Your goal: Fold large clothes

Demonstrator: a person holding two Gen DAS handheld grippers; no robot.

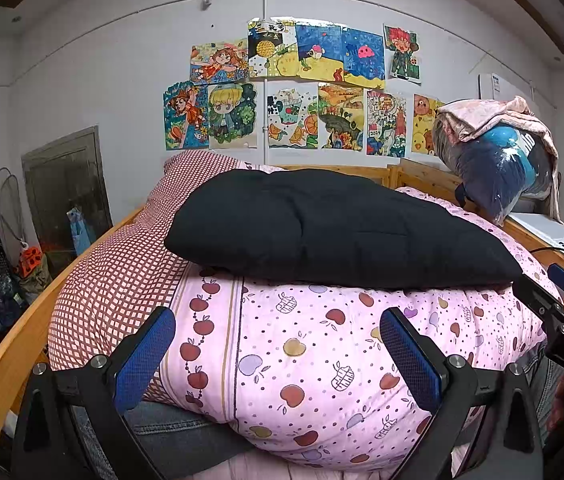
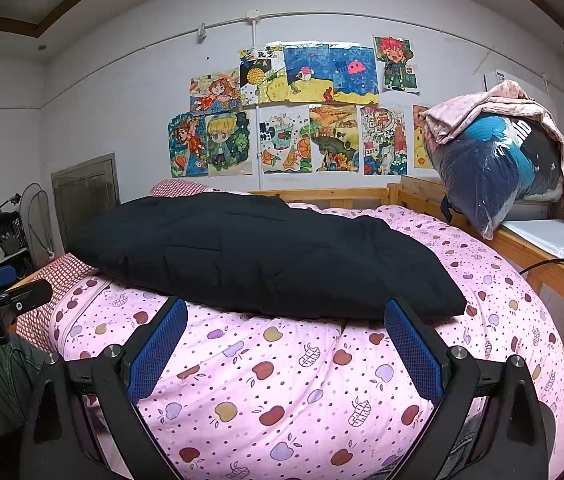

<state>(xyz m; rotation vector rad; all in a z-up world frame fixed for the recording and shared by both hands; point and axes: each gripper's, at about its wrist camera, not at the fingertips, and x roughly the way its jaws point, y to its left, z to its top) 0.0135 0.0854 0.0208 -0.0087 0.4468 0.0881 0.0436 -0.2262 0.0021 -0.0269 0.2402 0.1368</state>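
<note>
While black garment (image 1: pixel 334 228) lies folded on quilt (image 1: pixel 322 360), left tongs (image 1: pixel 277 354), right tongs (image 2: pixel 286 346) spread, empty.

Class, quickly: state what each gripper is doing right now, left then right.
Left gripper: open, holding nothing, above the pink quilt.
Right gripper: open, holding nothing, just short of the black garment.

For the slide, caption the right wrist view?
Open right hand-held gripper hovers short of a folded black garment lying on a pink apple-print quilt.
</note>
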